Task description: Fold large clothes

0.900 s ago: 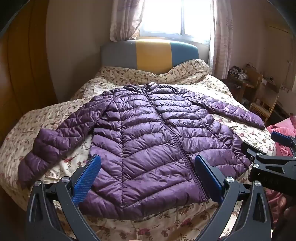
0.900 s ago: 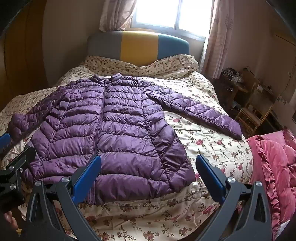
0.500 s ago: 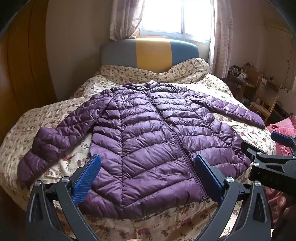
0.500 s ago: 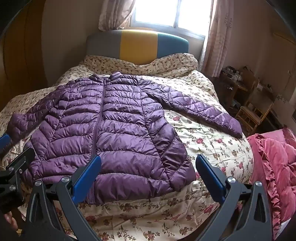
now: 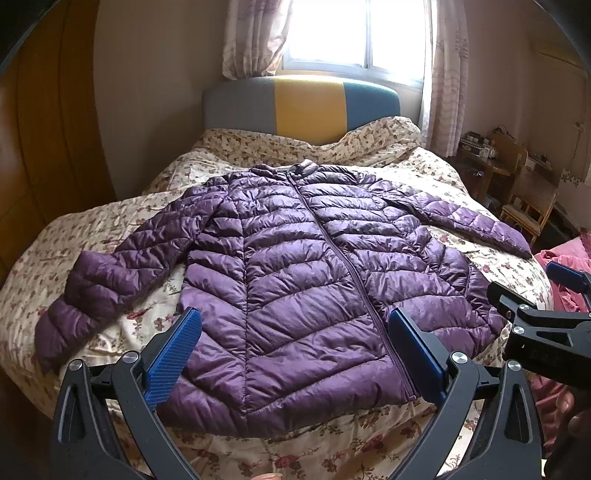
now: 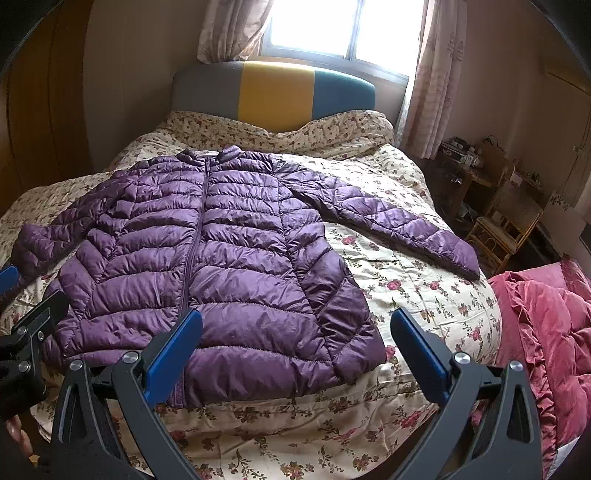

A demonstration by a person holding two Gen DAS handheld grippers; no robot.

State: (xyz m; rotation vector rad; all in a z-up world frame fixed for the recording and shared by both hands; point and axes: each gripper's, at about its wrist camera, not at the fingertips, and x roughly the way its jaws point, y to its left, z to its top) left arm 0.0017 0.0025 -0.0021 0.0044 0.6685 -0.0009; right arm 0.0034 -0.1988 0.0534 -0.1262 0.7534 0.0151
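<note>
A purple quilted jacket (image 5: 295, 280) lies spread flat and zipped on a bed (image 5: 110, 229) covered in a cream floral quilt, collar toward the headboard (image 5: 301, 105) with its grey, yellow and teal panels, hem toward the near edge of the bed. Both sleeves (image 6: 388, 221) reach outward, the cuffs resting on the quilt short of the bed's side edges. The left gripper (image 5: 293, 354) hovers above the hem with its blue-padded jaws spread wide and nothing between them; the right gripper (image 6: 295, 354) hangs likewise over the hem's right corner, jaws wide apart and holding nothing. Each gripper shows at the edge of the other's view, so the two are close side by side. A strip of bare quilt lies between the hem and the foot of the bed, and more open quilt lies beside the right sleeve. A rumpled pink-red blanket (image 6: 546, 332) is heaped just beside the bed's right edge. Farther right stand a wooden chair (image 6: 506, 225) and a cluttered wooden desk (image 6: 465, 166) by the wall. A wooden wardrobe (image 5: 44, 147) closes in the left side. Behind the headboard a bright window (image 5: 354, 33) is framed by patterned curtains (image 5: 447, 74). No writing or labels can be read.
</note>
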